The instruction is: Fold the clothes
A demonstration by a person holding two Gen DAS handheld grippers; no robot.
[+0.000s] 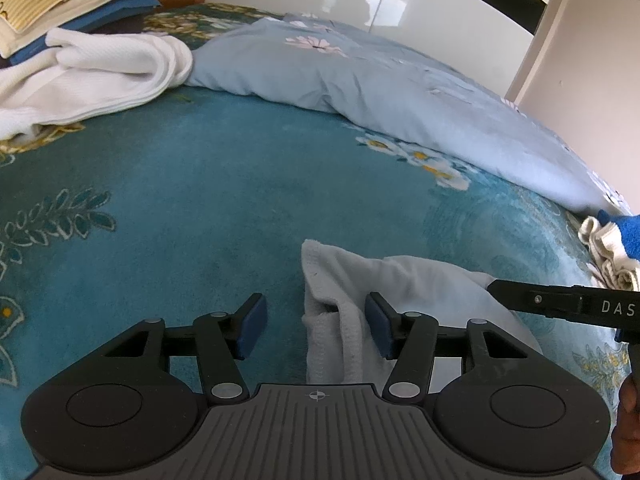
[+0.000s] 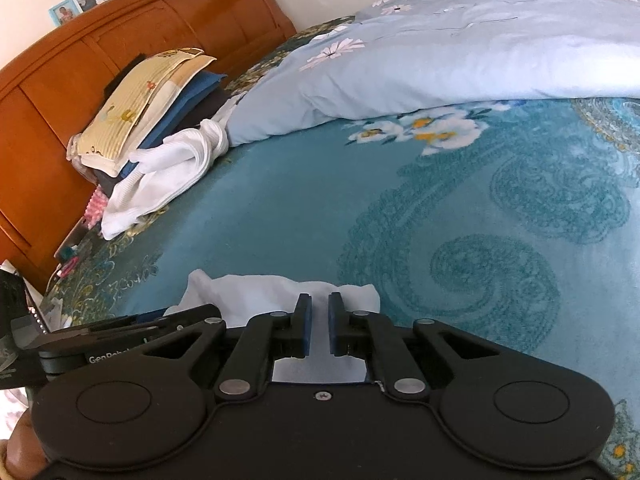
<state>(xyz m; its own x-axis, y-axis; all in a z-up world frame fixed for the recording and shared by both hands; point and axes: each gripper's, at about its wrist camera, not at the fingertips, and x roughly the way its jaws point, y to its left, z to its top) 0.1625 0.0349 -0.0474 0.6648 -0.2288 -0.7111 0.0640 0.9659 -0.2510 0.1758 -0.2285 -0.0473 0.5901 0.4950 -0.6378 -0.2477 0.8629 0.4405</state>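
Near the teal bedspread's point(image 1: 200, 184) front edge, the left gripper point(image 1: 316, 326) stood apart astride a pale grey garment's point(image 1: 420, 280) hem while the right gripper point(image 2: 318, 322) nearly closed over its cloth — gathering for a fold, likely needing a firm pinch first.

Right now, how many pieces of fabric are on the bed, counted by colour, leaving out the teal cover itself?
White or pale: 3, the small cloth by the grippers, the rumpled white garment, the cream cloth at the right edge.
Light blue: 1, the floral quilt.
Yellow: 1, the striped pillow.
Dark blue: 1, the folded piece under it.
Total: 6
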